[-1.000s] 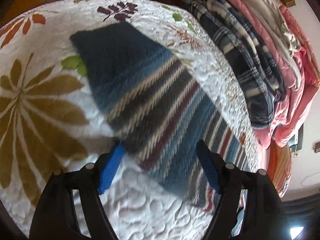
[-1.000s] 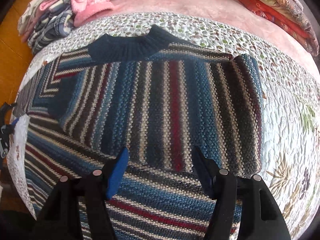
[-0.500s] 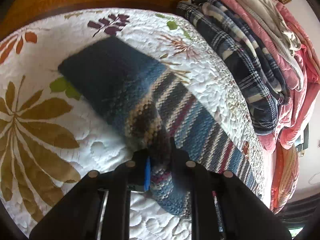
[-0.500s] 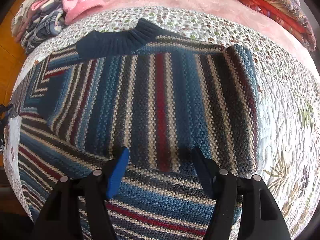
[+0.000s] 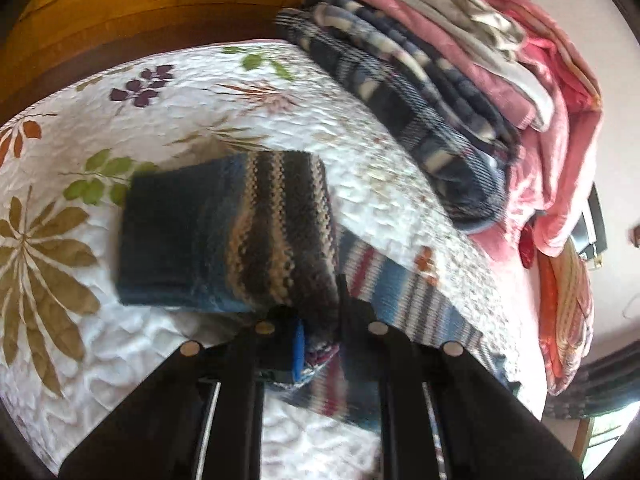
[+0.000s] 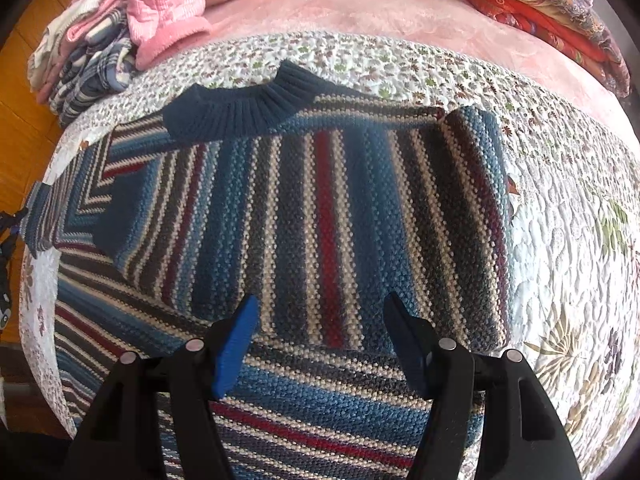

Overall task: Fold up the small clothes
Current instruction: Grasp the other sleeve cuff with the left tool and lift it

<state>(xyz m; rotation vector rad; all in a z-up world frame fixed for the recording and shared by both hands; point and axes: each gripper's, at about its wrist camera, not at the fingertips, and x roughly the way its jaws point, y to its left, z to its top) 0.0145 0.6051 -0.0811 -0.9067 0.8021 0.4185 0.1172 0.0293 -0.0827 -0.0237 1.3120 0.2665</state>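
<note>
On the left, the left gripper has its fingers pressed together on the sleeve of the striped sweater and holds it lifted over the white flowered quilt. The sweater lies flat on the quilt, one sleeve folded across its body. On the right, the right gripper hovers over it with fingers spread, near a pile of blankets.

A striped knit sweater lay flat on the quilted bed cover, banded in blue, dark grey, cream and red, with a ribbed navy collar at its far edge. One sleeve was folded across the body. The other sleeve, ending in a dark navy cuff, was raised off the cover and blurred.
</note>
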